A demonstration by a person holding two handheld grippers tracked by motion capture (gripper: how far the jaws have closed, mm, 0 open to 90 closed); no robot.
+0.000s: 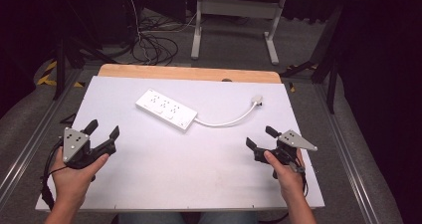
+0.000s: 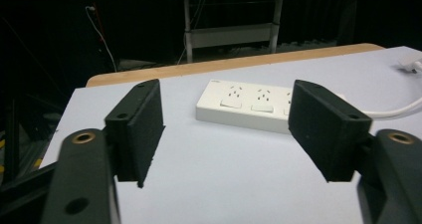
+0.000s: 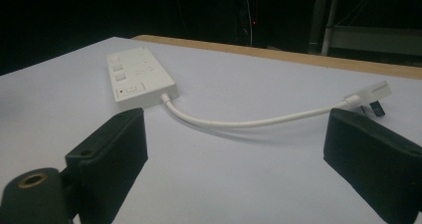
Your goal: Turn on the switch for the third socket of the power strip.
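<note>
Desk: a white desk (image 1: 149, 179) with a wooden strip along its far edge; it carries a power strip and its cord.

Power strip: a white power strip (image 1: 165, 110) lies flat on the far half of the desk, a little left of the middle, set at a slant. In the left gripper view its sockets and switches face up (image 2: 249, 104); in the right gripper view its near end shows a switch with a small red mark (image 3: 134, 79).

Cord: a white cord (image 1: 226, 122) leaves the right end of the power strip, curves across the desk and ends in a plug (image 1: 257, 100) lying on the desk, unplugged. In the right gripper view the plug (image 3: 370, 97) rests just beyond the right jaw.

Left claw: the left claw (image 1: 104, 129) is held in the person's left hand (image 1: 74, 176) near the left front of the desk; it is released, jaws wide apart, nothing between them, aimed toward the power strip, well apart from it.

Right claw: the right claw (image 1: 260, 137) is held in the right hand (image 1: 288, 176) near the right front; it is released too, jaws spread and empty, near the cord's curve but not touching it.
</note>
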